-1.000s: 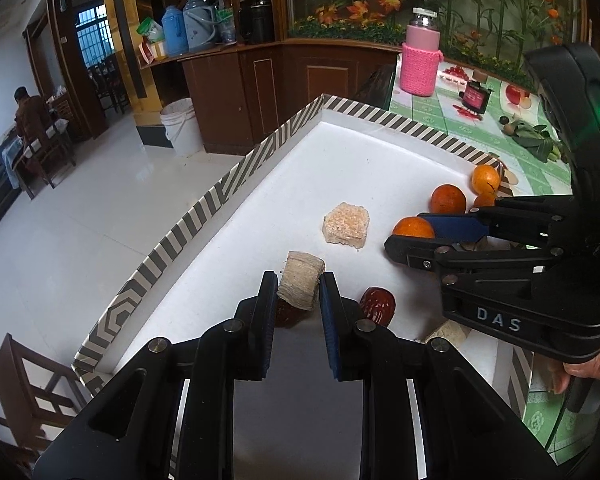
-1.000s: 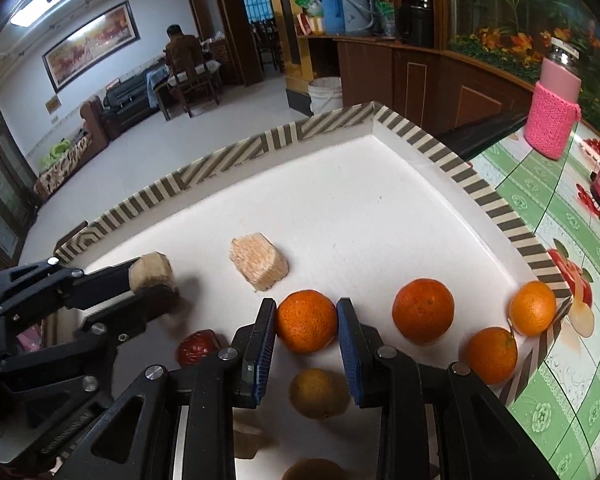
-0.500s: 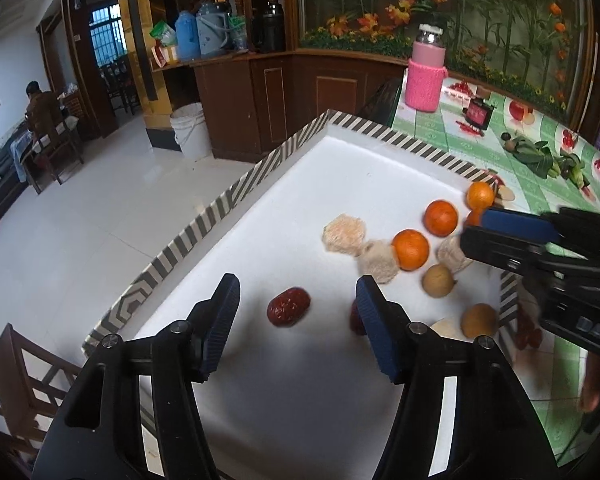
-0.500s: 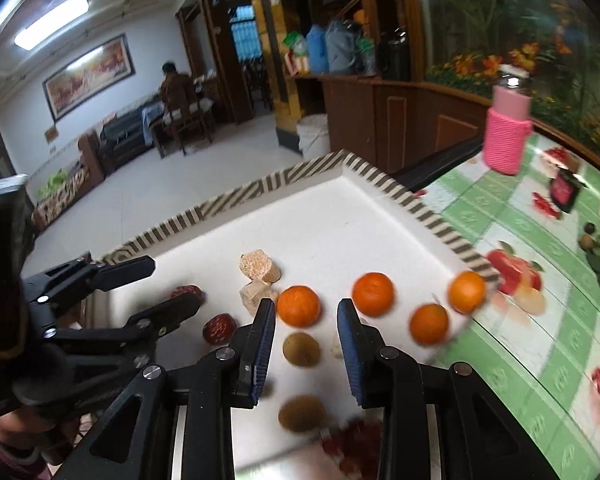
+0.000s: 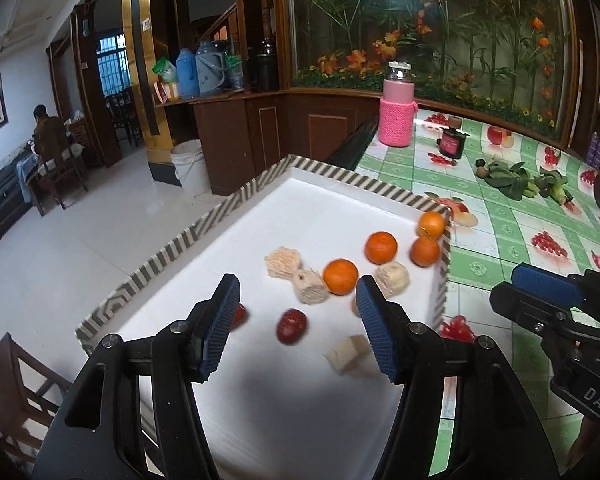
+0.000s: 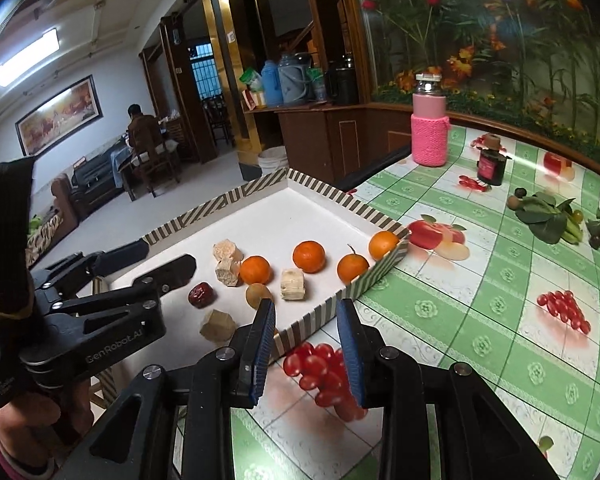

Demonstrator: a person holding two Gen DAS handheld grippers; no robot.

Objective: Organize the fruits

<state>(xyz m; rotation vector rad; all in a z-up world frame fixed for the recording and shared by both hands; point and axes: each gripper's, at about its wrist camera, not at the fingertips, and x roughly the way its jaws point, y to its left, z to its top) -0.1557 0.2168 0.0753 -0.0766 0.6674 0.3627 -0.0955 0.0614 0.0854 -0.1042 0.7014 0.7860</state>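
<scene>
Fruits lie loose in the white tray (image 5: 168, 256) on the tabletop (image 6: 480, 320): four oranges (image 5: 340, 276), two red dates (image 5: 291, 325), a brown round fruit (image 6: 258, 294) and pale chunks (image 5: 309, 286). They look partly sorted; the oranges sit in a rough row near the tray's right side. The left claw (image 5: 296, 326) hangs over the tray, wide open and holding nothing. The right claw (image 6: 305, 350) is open too, empty, out past the tray's edge. I think this is a pause between picks. Next, the left claw should drop around one date and close softly, so it does not roll away.
</scene>
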